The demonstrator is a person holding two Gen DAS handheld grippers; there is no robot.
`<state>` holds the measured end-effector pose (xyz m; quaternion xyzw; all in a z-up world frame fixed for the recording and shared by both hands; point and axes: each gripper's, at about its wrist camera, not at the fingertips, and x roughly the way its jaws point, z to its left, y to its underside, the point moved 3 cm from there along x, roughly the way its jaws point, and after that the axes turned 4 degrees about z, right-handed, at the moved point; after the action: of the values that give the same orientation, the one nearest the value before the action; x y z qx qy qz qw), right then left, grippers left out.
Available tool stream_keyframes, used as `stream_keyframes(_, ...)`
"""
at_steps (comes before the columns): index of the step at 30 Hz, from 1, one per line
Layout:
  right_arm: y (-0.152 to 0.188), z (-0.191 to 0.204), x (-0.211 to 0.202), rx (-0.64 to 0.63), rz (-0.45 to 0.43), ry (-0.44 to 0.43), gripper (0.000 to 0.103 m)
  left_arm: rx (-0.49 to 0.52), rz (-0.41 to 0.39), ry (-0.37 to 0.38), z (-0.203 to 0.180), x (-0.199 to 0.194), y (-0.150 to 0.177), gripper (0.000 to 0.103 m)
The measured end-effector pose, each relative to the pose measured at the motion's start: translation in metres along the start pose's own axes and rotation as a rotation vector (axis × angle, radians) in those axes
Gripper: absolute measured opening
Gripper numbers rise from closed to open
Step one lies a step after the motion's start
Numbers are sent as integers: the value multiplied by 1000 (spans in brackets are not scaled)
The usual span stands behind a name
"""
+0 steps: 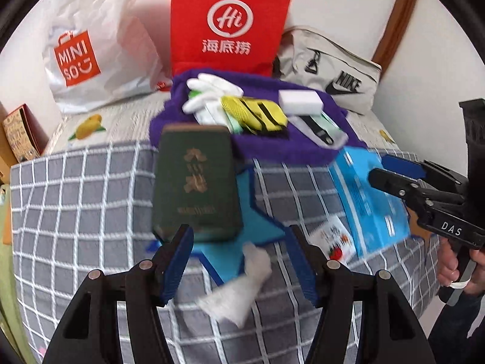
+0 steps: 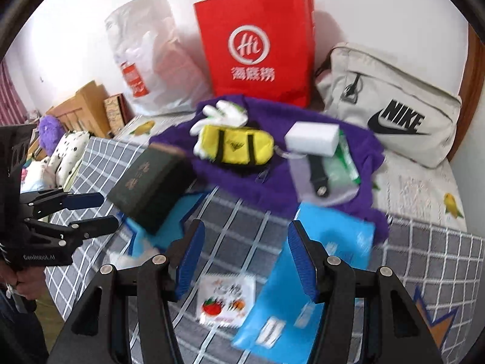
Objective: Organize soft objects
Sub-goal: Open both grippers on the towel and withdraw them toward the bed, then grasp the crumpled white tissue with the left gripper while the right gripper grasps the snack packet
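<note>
While both grippers, left and right, are hovering spread and empty, I'm choosing a target: the crumpled white tissue is lying at six o'clock, needing a downward reach.

A bedroom in a home: a bed under a grey checked cover, shopping bags and a sports bag leaning on the white wall, soft toys piled beside it.
</note>
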<state>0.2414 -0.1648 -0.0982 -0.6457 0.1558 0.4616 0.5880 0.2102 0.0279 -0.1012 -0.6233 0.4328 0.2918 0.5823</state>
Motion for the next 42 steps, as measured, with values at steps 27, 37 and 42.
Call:
stream_keyframes(27,82,9,-15,83,21,42,57,129,-13,-44,-23,59,44,21)
stream_keyframes(37,89,31,-11,113,-20,57,57,104,-52,-46,3,23,58,21)
stream_keyframes(42,93,51,-6,61,-38,91,54,79,-67,-31,13,14,67,21)
